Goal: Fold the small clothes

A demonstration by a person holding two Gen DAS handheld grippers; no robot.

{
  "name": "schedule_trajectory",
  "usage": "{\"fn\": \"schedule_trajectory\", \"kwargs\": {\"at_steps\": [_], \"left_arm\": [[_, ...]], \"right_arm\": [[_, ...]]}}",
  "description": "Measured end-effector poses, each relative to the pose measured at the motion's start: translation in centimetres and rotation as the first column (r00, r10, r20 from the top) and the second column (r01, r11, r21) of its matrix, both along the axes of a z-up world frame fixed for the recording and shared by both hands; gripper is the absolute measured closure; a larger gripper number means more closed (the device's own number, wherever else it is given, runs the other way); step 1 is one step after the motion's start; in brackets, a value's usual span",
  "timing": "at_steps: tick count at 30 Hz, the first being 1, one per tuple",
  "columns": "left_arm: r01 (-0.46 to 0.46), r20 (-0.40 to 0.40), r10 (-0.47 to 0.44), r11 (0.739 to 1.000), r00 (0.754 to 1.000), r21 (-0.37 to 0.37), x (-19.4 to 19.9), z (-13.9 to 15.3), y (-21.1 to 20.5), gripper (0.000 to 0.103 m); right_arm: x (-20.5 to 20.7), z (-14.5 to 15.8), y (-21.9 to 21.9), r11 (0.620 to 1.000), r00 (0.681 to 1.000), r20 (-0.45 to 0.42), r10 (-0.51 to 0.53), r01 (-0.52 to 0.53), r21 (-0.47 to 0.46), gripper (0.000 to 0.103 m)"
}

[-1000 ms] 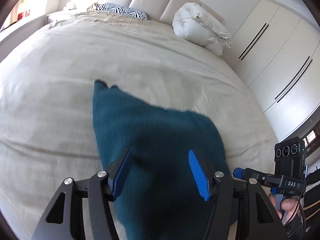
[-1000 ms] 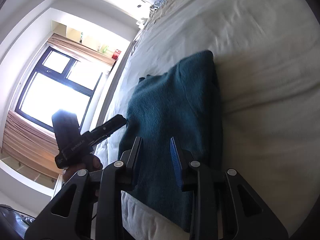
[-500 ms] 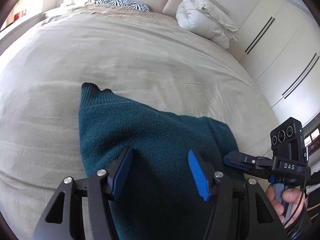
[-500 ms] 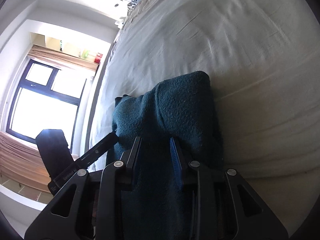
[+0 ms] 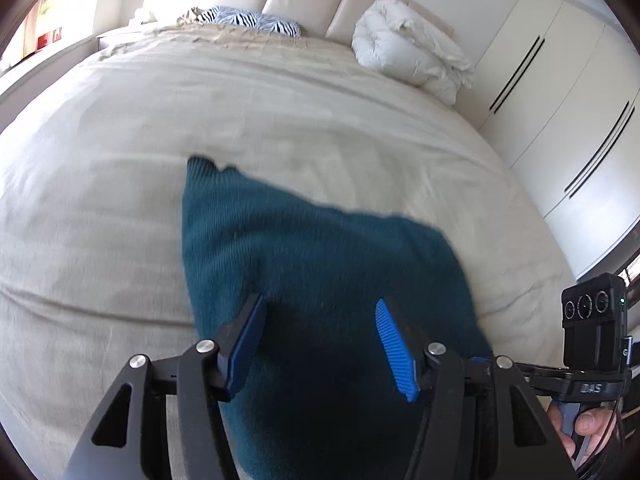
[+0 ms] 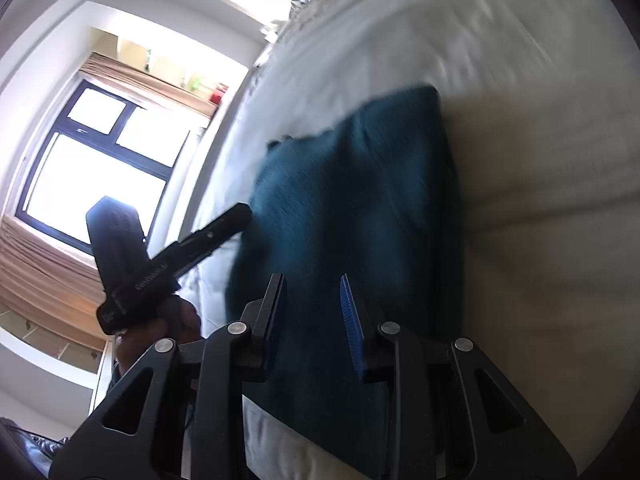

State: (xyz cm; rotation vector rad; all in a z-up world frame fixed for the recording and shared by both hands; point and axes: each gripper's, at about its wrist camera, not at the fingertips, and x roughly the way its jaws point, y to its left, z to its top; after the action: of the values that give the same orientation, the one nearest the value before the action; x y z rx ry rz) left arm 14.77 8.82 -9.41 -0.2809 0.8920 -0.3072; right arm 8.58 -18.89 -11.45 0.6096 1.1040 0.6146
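Note:
A dark teal knitted garment [image 5: 312,264] lies folded on the beige bed [image 5: 200,112], near the bed's front edge. My left gripper [image 5: 320,338] is open, its blue pads over the garment's near end with nothing between them. My right gripper [image 6: 312,316] is open too, over the garment's [image 6: 352,200] near right side. In the right wrist view the left gripper's [image 6: 236,218] tip reaches the garment's left edge. In the left wrist view the right gripper's body [image 5: 592,320] stands at the far right, its fingers hidden behind my own.
A rolled white duvet [image 5: 408,56] and a zebra-print pillow [image 5: 252,22] lie at the headboard. White wardrobe doors [image 5: 560,112] line the right side. A window [image 6: 92,160] with brown curtains is on the left side of the bed.
Both grippers pulled back and up from the garment after pressing close half a second ago. The garment stays folded on the bed. The jaws stayed open.

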Motion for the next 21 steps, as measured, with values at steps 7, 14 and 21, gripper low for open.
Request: {"fn": "schedule_trajectory", "kwargs": {"at_steps": [7,14,21], "left_arm": [[-0.056,0.095,0.047,0.994,0.994,0.098,-3.7,3.8,-0.2,0.039],[-0.289,0.533,0.097,0.913,0.841,0.289,-14.4,9.7,-1.9,0.0],[-0.527,0.666,0.16,0.752,0.728,0.395,-19.8,14.0,-3.0,0.0]], "right_arm": [[-2.6,3.0,0.1,0.993,0.993,0.109,-0.045,0.056,-0.099,0.069],[-8.5,11.1,0.0,0.953,0.902,0.413,-0.127,0.226,-0.2,0.031],[-15.9,18.2,1.2,0.854,0.688,0.713,-0.135,0.446,-0.268,0.005]]}}
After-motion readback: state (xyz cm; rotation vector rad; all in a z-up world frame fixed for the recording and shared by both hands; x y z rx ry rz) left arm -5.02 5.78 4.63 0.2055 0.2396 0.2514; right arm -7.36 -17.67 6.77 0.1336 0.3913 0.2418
